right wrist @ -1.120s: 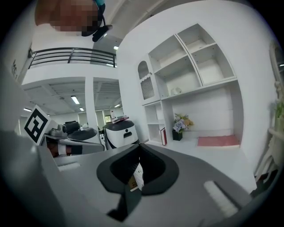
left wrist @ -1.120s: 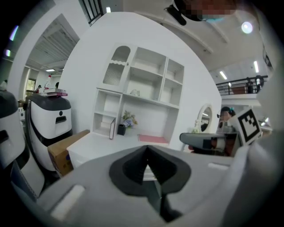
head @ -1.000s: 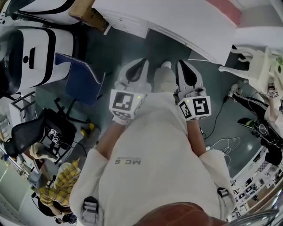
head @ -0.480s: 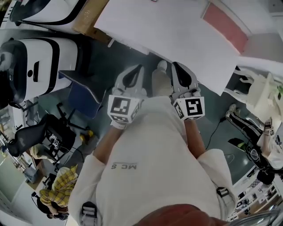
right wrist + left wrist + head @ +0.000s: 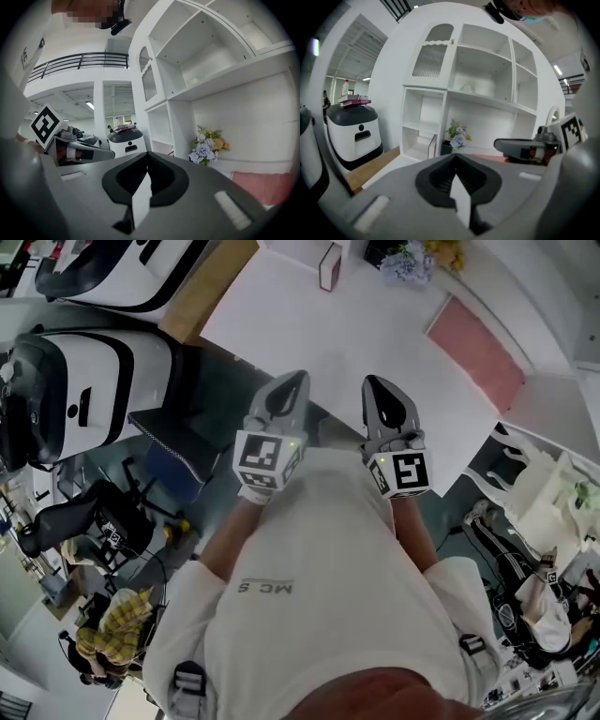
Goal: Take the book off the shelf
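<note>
The book [image 5: 330,266] stands on edge, dark with a pale cover, at the back of the white shelf surface [image 5: 356,324]. In the left gripper view the book [image 5: 432,146] leans in a low compartment of the white shelf unit [image 5: 454,93], well beyond the jaws. My left gripper [image 5: 292,381] and right gripper [image 5: 375,386] are held side by side at the near edge of that surface. The left gripper [image 5: 456,157] is shut with nothing in it, and the right gripper [image 5: 147,156] is shut and empty too.
A bunch of pale flowers [image 5: 412,259] stands right of the book, and a pink mat [image 5: 478,352] lies further right. White machines [image 5: 84,381] and a wooden board [image 5: 211,287] are to the left. A white chair [image 5: 534,493] stands right.
The view has swung up and forward: the white shelf surface, the book and the flowers have come into sight. Both grippers now reach over its near edge, still shut.
</note>
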Motion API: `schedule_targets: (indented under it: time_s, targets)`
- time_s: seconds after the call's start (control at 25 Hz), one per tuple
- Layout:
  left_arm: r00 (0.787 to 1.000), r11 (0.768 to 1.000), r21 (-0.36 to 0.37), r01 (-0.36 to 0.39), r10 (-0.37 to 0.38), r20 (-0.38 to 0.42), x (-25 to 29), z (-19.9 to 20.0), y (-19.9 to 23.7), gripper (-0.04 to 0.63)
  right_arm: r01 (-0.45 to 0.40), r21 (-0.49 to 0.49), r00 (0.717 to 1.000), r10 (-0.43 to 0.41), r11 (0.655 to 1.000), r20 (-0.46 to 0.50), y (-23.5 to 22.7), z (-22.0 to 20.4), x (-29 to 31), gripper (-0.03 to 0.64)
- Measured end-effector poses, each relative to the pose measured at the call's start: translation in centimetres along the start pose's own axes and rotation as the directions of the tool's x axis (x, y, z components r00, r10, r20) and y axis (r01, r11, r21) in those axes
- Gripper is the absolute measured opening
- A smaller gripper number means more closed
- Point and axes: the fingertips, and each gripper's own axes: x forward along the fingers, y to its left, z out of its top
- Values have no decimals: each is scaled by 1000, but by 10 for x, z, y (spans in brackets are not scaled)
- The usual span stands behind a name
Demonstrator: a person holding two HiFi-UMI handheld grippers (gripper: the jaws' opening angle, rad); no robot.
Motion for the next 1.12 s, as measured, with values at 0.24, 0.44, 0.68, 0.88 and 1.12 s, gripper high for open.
schedule_targets:
  time_s: [0.24, 0.44, 0.68, 0.88, 1.12]
  targets:
    - [1000, 1000, 16, -18, 18, 5, 33, 17, 18, 1, 29, 26, 999, -28, 999, -32, -32, -3, 29, -2]
    - [1000, 999, 32, 27, -27, 9, 53, 21, 39, 2, 66, -8, 998, -67, 998, -19, -30, 5, 51, -2]
    - [999, 999, 36, 36, -36, -16, 80, 14, 74, 2, 137, 13, 990, -136, 991, -28, -32, 0, 73, -2]
    - [999, 998, 50, 45, -44, -24, 112, 5, 93, 63, 179, 36, 983, -178, 983, -41, -41, -9, 90, -2]
    - [1000, 998, 57, -15, 15, -2, 164, -3, 117, 179, 190, 21, 980, -189, 981, -60, -54, -24, 110, -2]
